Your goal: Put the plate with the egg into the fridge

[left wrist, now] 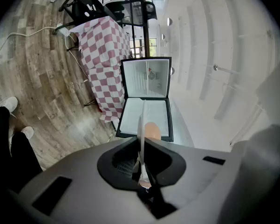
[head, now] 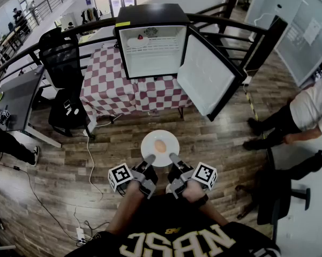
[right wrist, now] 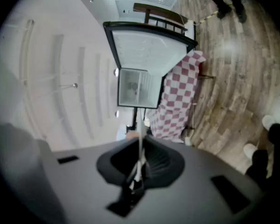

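Note:
A white plate (head: pixel 159 139) with a brown egg (head: pixel 160 145) on it is held level above the wooden floor, in front of me. My left gripper (head: pixel 149 159) is shut on the plate's near left rim and my right gripper (head: pixel 173 157) on its near right rim. The left gripper view has the plate (left wrist: pixel 141 125) edge-on between the jaws (left wrist: pixel 142 164), with the egg (left wrist: pixel 152 130) beside it. In the right gripper view the plate's rim (right wrist: pixel 140 146) is also pinched in the jaws (right wrist: pixel 139 171). The small black fridge (head: pixel 152 50) stands ahead on a table, its door (head: pixel 206 79) swung open to the right.
The fridge rests on a table with a red-and-white checked cloth (head: pixel 115 90). A black office chair (head: pixel 64 68) and a desk (head: pixel 16 98) are at the left. A person (head: pixel 305 114) sits at the right. Cables (head: pixel 88 159) run across the floor, and a dark railing (head: pixel 230 23) stands behind.

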